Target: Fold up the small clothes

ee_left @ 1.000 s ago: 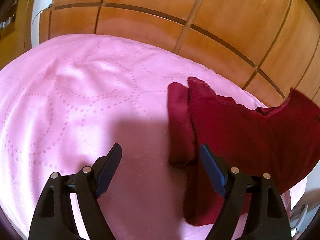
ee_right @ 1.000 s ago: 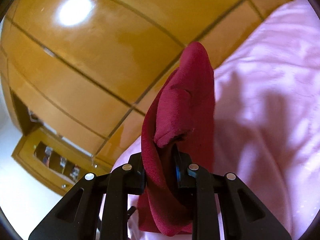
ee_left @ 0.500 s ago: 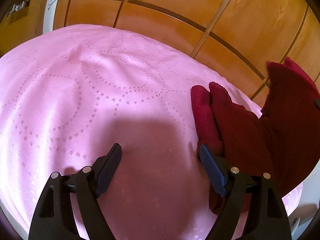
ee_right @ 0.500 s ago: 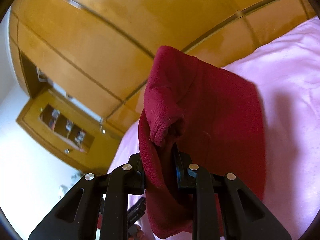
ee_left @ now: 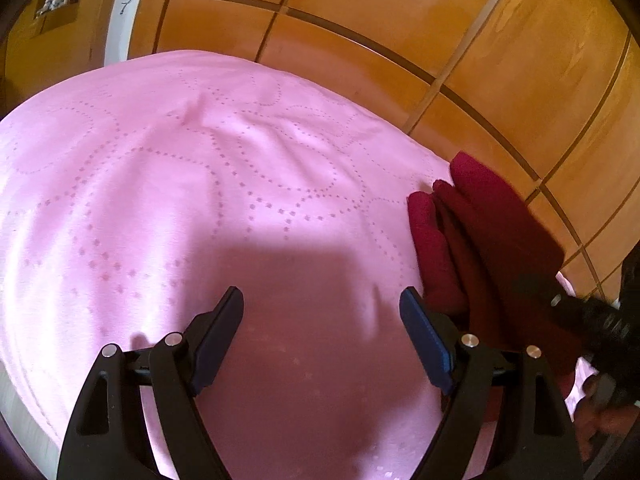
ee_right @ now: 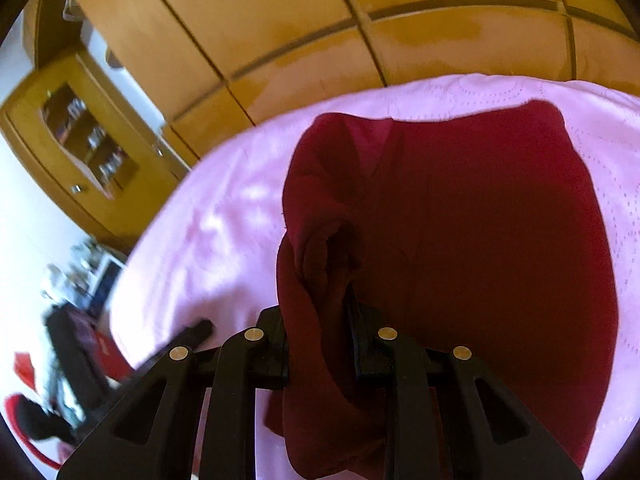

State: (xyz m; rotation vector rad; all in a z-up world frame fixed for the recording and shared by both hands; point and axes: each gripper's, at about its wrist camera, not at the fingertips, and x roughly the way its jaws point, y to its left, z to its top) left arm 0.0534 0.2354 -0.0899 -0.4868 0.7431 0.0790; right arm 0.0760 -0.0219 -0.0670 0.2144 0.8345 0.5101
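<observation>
A dark red garment (ee_right: pixel 480 240) lies spread on the pink bedspread (ee_right: pixel 224 240), and one bunched edge of it is lifted off the bed. My right gripper (ee_right: pixel 320 312) is shut on that bunched edge, the cloth hanging over its jaws. In the left wrist view the same red garment (ee_left: pixel 472 240) shows folded in layers at the right side of the bed. My left gripper (ee_left: pixel 322 320) hovers open over bare pink bedspread (ee_left: pixel 200 200), just left of the garment, with nothing between its blue pads (ee_left: pixel 424 344). The right gripper's black body (ee_left: pixel 600 320) shows blurred at that view's right edge.
Wooden wardrobe doors (ee_left: pixel 360 40) stand right behind the bed. A wooden cabinet with glass shelves (ee_right: pixel 88 140) stands to the left of the bed in the right wrist view. Cluttered items, some red and some black (ee_right: pixel 60 360), lie on the floor beside the bed.
My right gripper has swung round and down with the red cloth, which now lies spread flat on the bed. My left gripper has slid left, away from the garment.
</observation>
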